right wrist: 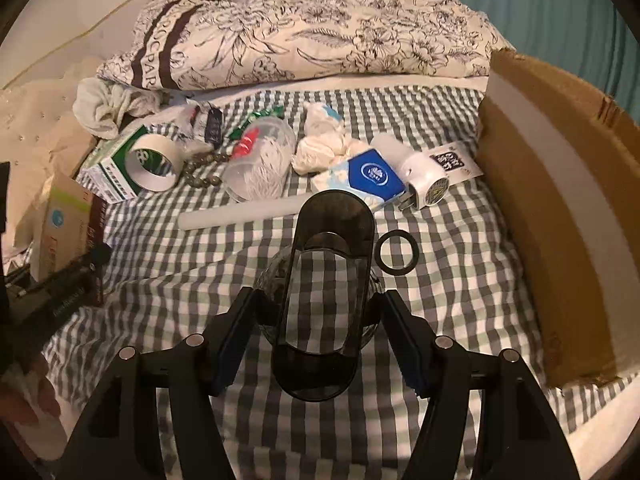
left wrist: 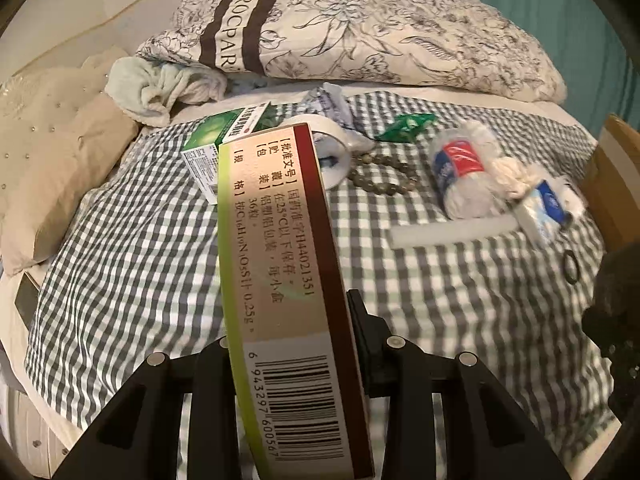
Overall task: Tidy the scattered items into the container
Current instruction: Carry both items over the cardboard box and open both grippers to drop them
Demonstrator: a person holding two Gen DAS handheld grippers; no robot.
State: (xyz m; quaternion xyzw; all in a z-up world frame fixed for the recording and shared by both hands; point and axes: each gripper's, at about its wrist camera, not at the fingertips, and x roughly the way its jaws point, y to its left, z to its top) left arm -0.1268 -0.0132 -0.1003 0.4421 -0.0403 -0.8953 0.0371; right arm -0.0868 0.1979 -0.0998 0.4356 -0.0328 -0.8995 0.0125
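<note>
My left gripper (left wrist: 296, 344) is shut on a long medicine box (left wrist: 280, 260) with a barcode, held above the checked bedcover; the box also shows at the left of the right wrist view (right wrist: 68, 224). My right gripper (right wrist: 320, 320) is shut on a dark translucent oval holder (right wrist: 324, 280), held over the bed. The cardboard box (right wrist: 560, 208) stands open at the right. Scattered on the bed lie a tape roll (right wrist: 150, 164), a green box (right wrist: 108, 176), a bead bracelet (right wrist: 204, 176), a tissue pack (right wrist: 368, 176), a white plug (right wrist: 424, 184), a black ring (right wrist: 396, 254) and a white stick (right wrist: 240, 214).
A flowered quilt (right wrist: 320, 32) is heaped at the back of the bed. A crumpled pale cloth (right wrist: 108, 108) and beige pillows (left wrist: 52, 160) lie at the left. A clear cup of cotton swabs (right wrist: 260, 160) and white wads (right wrist: 320, 148) lie mid-bed.
</note>
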